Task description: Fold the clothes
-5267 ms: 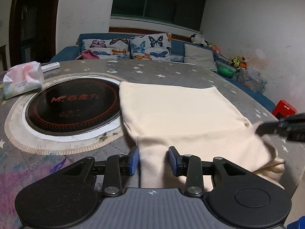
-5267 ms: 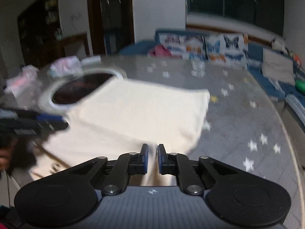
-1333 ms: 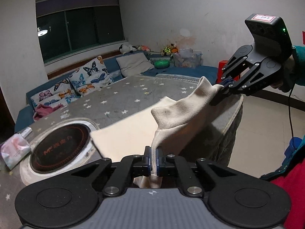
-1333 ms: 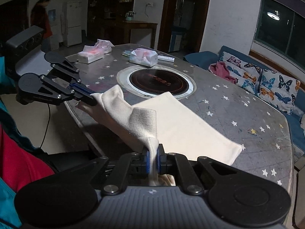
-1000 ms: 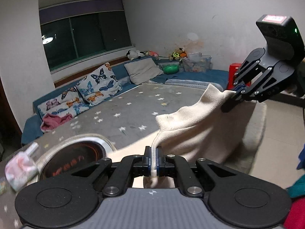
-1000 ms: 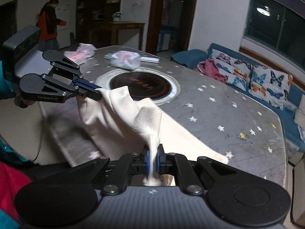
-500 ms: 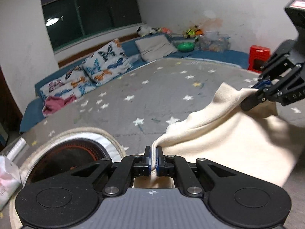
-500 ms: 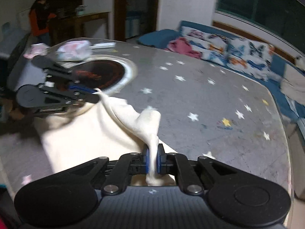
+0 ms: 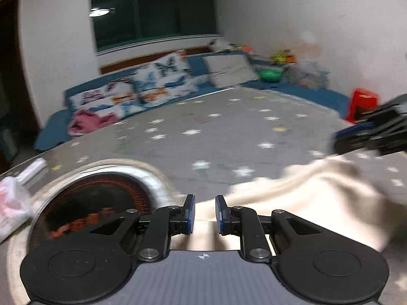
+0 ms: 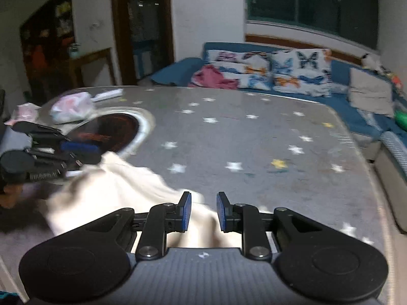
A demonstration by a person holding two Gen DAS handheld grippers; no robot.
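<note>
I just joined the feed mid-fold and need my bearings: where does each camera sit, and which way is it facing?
Left wrist: on the left gripper, looking along its fingers over the cream garment and round hob toward the sofa; the right gripper shows at right.
Right wrist: on the right gripper, facing across the star-print table to the sofa and doorway; the left gripper shows at left.
Shared: garment, hob, table, sofa; both grippers' fingers are opening with no cloth pinched.

Half a second ago both grippers pinch the cream garment [image 9: 305, 198] and hold its edge up. Now the left gripper [image 9: 205, 211] and right gripper [image 10: 201, 211] have their jaws opening with no cloth pressed between them, and the garment lies slumped on the tabletop [image 10: 254, 147].
</note>
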